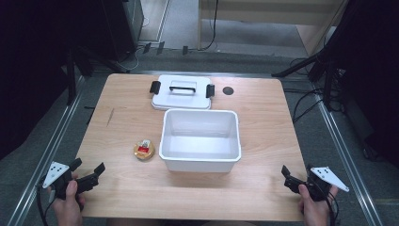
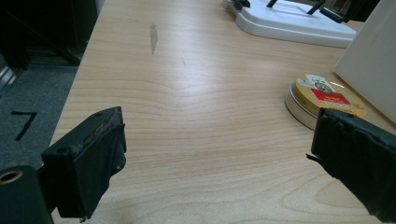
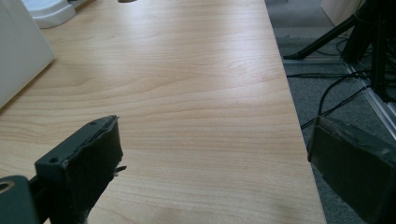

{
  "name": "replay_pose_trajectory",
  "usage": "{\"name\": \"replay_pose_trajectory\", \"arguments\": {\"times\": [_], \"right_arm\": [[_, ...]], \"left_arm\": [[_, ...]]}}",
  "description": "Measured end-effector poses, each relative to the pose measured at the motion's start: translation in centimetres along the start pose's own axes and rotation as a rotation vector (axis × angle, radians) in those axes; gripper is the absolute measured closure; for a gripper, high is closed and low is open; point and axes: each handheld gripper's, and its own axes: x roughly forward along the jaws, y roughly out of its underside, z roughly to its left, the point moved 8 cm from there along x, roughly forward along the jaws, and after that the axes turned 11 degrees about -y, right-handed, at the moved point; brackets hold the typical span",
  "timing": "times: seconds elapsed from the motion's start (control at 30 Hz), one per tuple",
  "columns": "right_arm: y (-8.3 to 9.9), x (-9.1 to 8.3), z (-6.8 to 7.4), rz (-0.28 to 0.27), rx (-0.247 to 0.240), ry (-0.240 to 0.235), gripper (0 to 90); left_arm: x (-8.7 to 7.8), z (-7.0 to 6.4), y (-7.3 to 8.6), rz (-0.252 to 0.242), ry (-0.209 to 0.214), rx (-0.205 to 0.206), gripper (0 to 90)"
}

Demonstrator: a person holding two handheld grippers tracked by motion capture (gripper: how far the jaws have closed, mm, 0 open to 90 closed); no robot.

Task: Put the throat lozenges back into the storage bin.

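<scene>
Left gripper (image 1: 87,170) sits at the table's (image 1: 263,188) near-left corner, well left of the white bin (image 1: 200,160), jaws spread wide with nothing between them. The round tin (image 1: 144,150) lies flat just left of the bin, lid up; being round it has no long axis, and its red label (image 2: 333,96) runs toward the bin wall. Behind the bin rests the white lid (image 1: 181,94), long side across the table. Right gripper (image 1: 288,179), well right of the bin, jaws apart and empty.
</scene>
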Motion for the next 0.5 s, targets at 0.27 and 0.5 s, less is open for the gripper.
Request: {"name": "replay_pose_trajectory", "arguments": {"times": [0.27,0.5], "right_arm": [[0.2,0.4,0.4,0.025,-0.009,-0.021,6.5],[0.3,0.3,0.8,0.025,-0.042,-0.024,6.3]], "left_arm": [[0.0,-0.7,-0.4,0.076,0.043,0.101,3.6],[0.7,-1.6,-0.9,0.216,0.056,0.256,3.1]]}}
